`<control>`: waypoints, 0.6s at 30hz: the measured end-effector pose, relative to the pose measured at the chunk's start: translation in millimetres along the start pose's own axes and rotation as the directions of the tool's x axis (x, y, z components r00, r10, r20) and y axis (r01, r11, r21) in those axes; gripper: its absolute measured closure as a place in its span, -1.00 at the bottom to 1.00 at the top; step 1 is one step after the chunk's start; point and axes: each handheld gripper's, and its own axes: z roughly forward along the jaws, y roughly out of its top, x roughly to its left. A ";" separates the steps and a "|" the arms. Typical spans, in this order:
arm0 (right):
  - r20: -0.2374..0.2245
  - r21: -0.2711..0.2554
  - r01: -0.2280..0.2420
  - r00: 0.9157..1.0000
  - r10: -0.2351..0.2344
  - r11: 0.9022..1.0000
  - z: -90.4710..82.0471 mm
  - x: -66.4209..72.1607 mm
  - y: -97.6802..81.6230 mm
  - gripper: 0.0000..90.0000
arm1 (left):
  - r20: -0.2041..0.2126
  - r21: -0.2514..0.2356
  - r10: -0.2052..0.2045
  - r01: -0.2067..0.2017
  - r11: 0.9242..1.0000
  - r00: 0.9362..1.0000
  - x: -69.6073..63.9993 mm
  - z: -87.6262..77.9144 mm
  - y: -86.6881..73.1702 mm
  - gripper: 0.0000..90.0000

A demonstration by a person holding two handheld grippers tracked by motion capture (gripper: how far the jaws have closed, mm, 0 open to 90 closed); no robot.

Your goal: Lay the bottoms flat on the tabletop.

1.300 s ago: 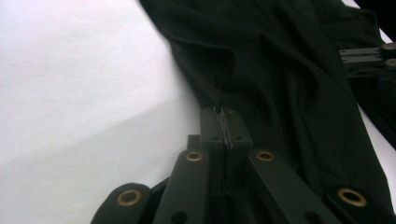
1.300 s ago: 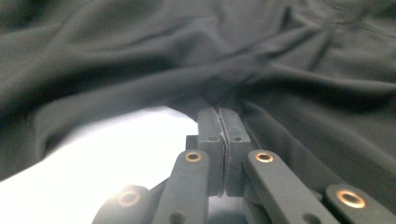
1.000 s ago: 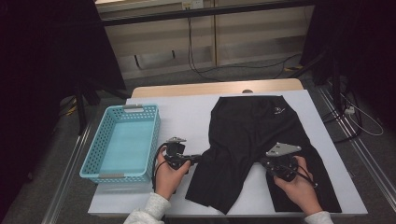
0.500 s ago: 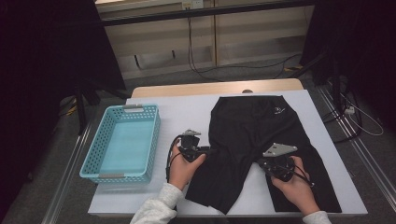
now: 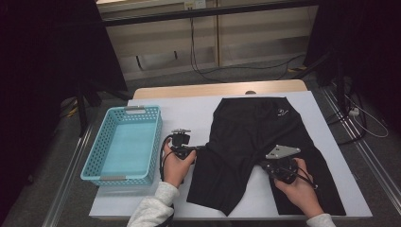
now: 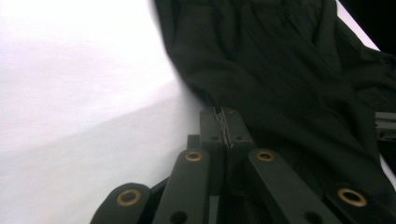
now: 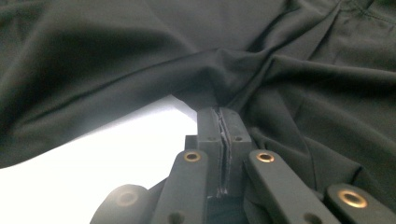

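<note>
Shorts (image 5: 255, 137) status: spread flat on table (image 5: 189, 113), waistband at far end, both legs pointing back toward the hands.

Left gripper (image 5: 202, 148): jaws just closed, now together on the outer hem of the near leg. Seen along its own jaws (image 6: 219, 112), cloth edge pinched right at the tips, bare table off to one side. Grabbed at the very edge, probably so only that one leg lifts and not the whole garment.

Right gripper (image 5: 261, 164): clamped tight on the shorts at the inner edge of the other leg, near the crotch. Seen along its own jaws (image 7: 222, 112), folds converging straight into the tips, so cloth under slight pull there. Likely held as an anchor while the left side was set.

Two pinch points sat on opposite sides of the left leg, well apart. Looked like setup for a fold or a lift, judged from the grips only.

Basket (image 5: 116, 178) sat behind the left gripper, away from the shorts, open side up. Probable drop spot afterwards.

Risk: thin hem bite on the left could slip under pull.
</note>
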 end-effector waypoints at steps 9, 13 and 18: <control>-0.018 -0.014 0.019 1.000 -0.019 1.000 -0.8 4.7 2.4 0.96 | -0.039 -0.003 -0.010 0.010 1.000 0.999 2.8 -4.0 -2.6 0.97; -0.020 0.001 0.027 0.999 -0.027 1.000 1.2 7.9 2.7 0.96 | -0.056 -0.019 -0.004 0.003 1.000 0.998 1.4 -3.6 1.7 0.84; -0.011 0.004 0.023 1.000 -0.023 1.000 1.3 5.9 1.7 0.96 | -0.064 -0.050 0.021 -0.024 0.998 0.998 0.0 1.9 11.7 0.44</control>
